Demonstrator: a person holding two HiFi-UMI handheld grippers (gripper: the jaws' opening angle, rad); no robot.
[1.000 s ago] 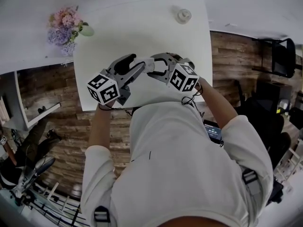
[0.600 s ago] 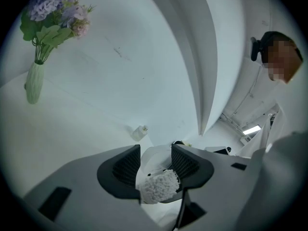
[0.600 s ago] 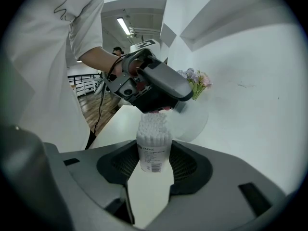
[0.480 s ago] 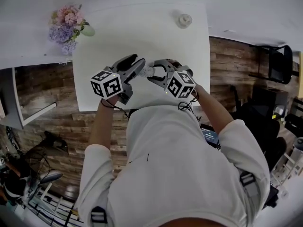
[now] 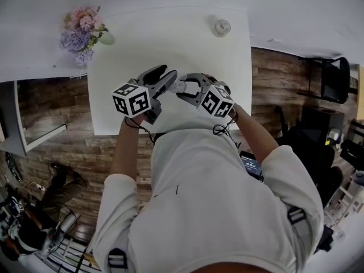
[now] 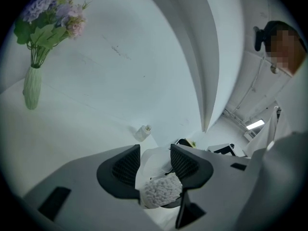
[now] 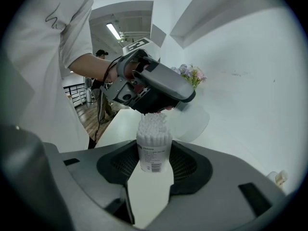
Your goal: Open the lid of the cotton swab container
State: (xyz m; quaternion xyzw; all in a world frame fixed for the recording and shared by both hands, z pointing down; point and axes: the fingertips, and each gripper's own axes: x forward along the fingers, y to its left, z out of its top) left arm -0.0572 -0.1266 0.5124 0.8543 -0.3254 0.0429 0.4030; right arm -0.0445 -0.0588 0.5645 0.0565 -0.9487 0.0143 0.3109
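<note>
Most of the table (image 5: 170,38) is bare, so the middle and top of the head view give free passage. Only two things stand far back: a vase (image 5: 79,36) by the upper left corner and a small bottle (image 5: 221,27) at upper right, both well apart from the grippers. At lower centre the left gripper (image 5: 169,75) and right gripper (image 5: 181,87) meet tip to tip around the container (image 7: 154,150) and lid (image 7: 193,121), blocking that spot.

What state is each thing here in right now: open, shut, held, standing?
cotton swab container: upright, open, swabs showing.
lid: lifted clear of the swabs, tipped aside.
left tongs: have just been closing, now gripping the lid.
right tongs: clamped on the container.
vase of flowers: standing upright.
</note>
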